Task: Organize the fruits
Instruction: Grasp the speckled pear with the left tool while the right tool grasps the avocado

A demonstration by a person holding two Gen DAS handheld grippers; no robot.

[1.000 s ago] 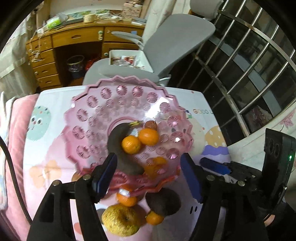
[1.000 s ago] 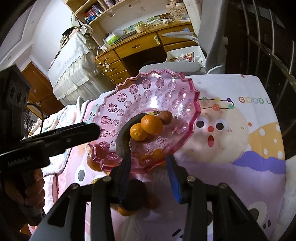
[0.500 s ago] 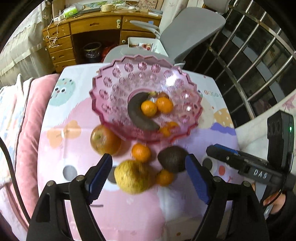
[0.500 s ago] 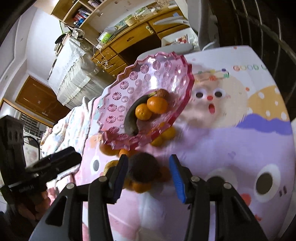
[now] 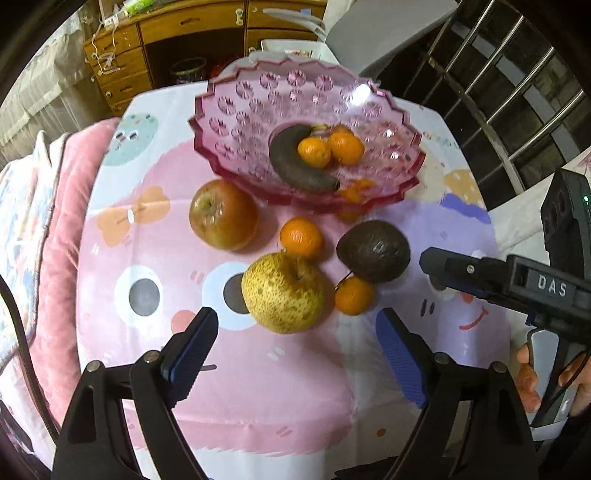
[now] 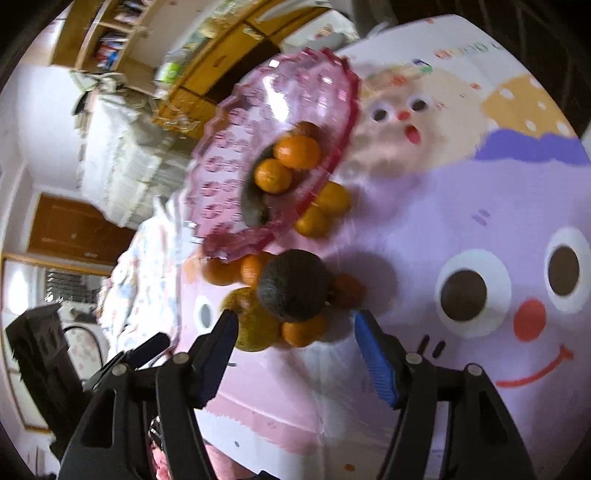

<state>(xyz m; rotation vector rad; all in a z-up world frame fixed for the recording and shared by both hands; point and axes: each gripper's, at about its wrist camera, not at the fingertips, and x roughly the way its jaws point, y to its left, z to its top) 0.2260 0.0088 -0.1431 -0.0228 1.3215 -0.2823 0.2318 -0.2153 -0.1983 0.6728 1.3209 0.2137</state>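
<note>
A pink glass bowl (image 5: pixel 258 99) holds a dark banana (image 5: pixel 291 166) and two small oranges (image 5: pixel 314 151). On the cloth in front lie a red apple (image 5: pixel 223 214), a yellow pear (image 5: pixel 282 293), a dark avocado (image 5: pixel 373 251) and small oranges (image 5: pixel 301 236). My left gripper (image 5: pixel 295 345) is open and empty, just short of the pear. My right gripper (image 6: pixel 295 338) is open and empty, close behind the avocado (image 6: pixel 293 290); it also shows at the right of the left wrist view (image 5: pixel 480 273).
The round table wears a cartoon-print cloth (image 5: pixel 147 295). A grey chair (image 5: pixel 384 26) and a wooden desk (image 5: pixel 177 33) stand behind it. A pink cushion (image 5: pixel 55 221) lies at the left. A metal railing (image 5: pixel 517 92) runs at the right.
Both grippers have pulled back from over the bowl toward the table's near edge. The loose fruit in front of the bowl has come into full view. The right view has rolled.
</note>
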